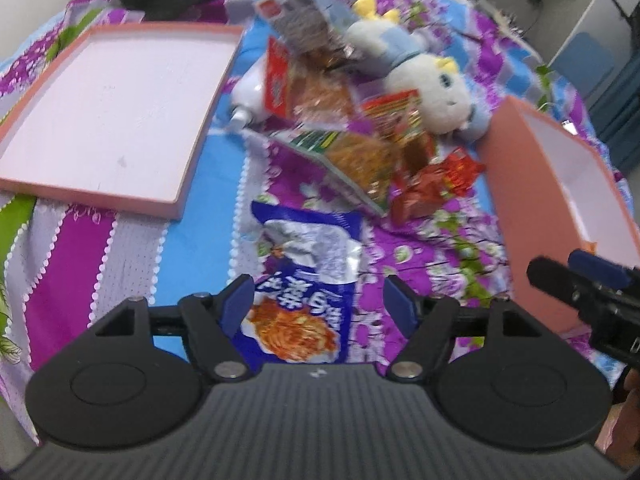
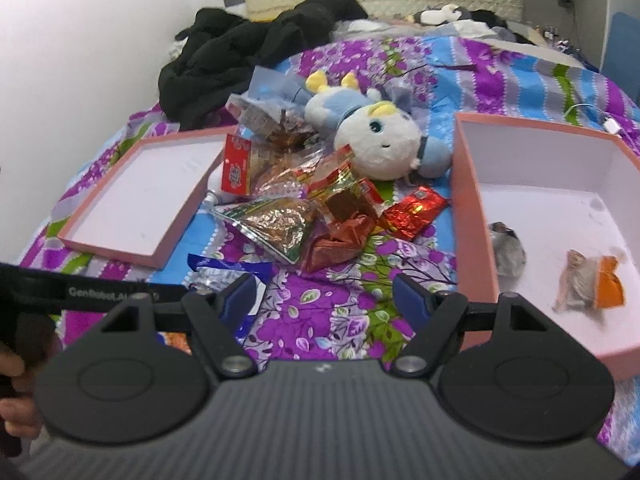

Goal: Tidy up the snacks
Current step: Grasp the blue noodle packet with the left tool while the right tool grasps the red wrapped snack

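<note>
On the bedspread (image 1: 192, 248), blue snack packet (image 1: 304, 280) between parted left claw (image 1: 318, 306), right claw (image 2: 324, 304) parted, empty

The blue packet (image 1: 304, 292) runs under the gripper body; its print is blurred; the white bottle (image 1: 250, 98) is perhaps half hidden by wrappers.

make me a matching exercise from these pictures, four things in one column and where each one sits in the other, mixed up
Things:
1. blue snack bag
2. orange packet
3. plush toy
4. black clothes

Places:
A. inside the deep pink box
B. between the open fingers of the left hand-held gripper
C. heaped at the far end of the bed, by the wall
D. lying behind the pile of snacks, between the two pink boxes

Pairs: 1-B, 2-A, 3-D, 4-C
</note>
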Tool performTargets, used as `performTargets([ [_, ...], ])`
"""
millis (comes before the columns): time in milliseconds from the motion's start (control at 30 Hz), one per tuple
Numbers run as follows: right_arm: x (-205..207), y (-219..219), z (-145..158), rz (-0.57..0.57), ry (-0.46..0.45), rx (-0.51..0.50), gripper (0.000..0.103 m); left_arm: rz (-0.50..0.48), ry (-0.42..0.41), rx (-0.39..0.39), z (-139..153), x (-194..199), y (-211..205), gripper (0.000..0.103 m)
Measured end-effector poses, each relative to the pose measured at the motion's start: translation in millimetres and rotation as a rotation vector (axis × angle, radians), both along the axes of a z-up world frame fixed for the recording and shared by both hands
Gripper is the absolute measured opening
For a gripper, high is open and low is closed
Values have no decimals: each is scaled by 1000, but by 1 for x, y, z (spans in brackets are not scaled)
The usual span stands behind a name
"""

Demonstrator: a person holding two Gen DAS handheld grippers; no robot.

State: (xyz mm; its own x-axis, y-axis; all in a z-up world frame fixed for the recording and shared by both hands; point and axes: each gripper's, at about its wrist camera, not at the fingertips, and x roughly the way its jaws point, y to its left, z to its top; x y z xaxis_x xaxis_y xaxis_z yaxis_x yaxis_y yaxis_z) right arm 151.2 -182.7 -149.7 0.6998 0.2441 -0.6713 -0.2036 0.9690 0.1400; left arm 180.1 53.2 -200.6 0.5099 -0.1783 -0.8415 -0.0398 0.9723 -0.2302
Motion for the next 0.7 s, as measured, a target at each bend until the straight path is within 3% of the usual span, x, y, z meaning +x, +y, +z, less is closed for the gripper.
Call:
performTargets([
  [467,97,13,-64,1,86,-11,75,-54,129,41,-70,40,1,75],
  [700,129,15,-89,-17,131,19,75,-90,117,64,-77,45,-4,71],
])
